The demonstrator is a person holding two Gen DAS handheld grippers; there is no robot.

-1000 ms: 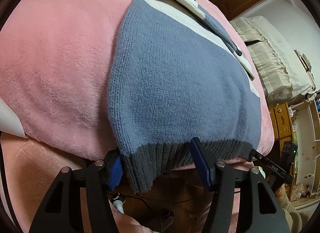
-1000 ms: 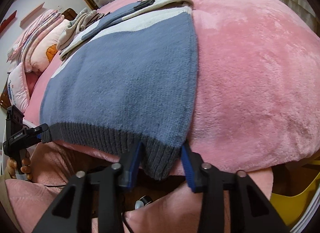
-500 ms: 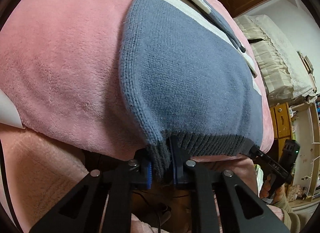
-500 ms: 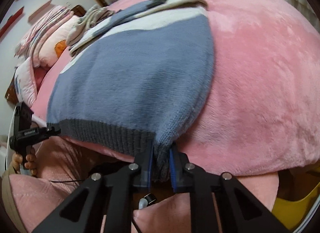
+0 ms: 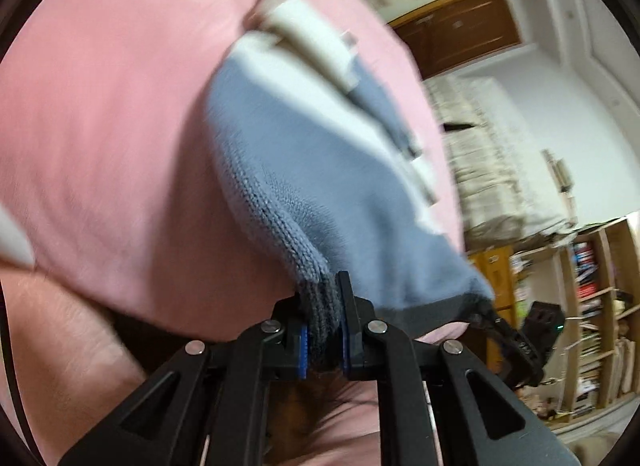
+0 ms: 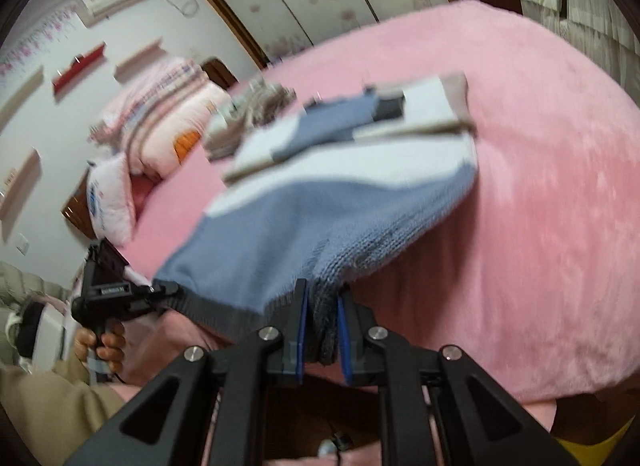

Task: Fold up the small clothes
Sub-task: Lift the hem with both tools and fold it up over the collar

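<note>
A small blue knit sweater (image 5: 320, 169) with a white yoke and a dark grey ribbed hem lies on a pink fleece bed (image 5: 100, 125). My left gripper (image 5: 322, 306) is shut on the hem's left corner, which is lifted off the bed. My right gripper (image 6: 322, 310) is shut on the hem's right corner (image 6: 324, 326), also raised. The sweater (image 6: 288, 217) sags between the two corners. In the right wrist view the left gripper (image 6: 160, 292) shows at the hem's far corner, held by a hand (image 6: 100, 346). The right gripper (image 5: 486, 312) shows at the far corner in the left wrist view.
Folded clothes (image 6: 252, 109) lie beyond the sweater's collar. Pillows and a striped quilt (image 6: 160, 113) are stacked at the bed's head. A bookshelf (image 5: 592, 298) and a lace-covered pile (image 5: 492, 153) stand to the right of the bed. Something yellow (image 6: 592, 450) sits below the bed edge.
Both grippers closed on the hem corners, then rose, lifting the lower edge of the sweater off the bed. Both views tilted upward and now show more of the room.
</note>
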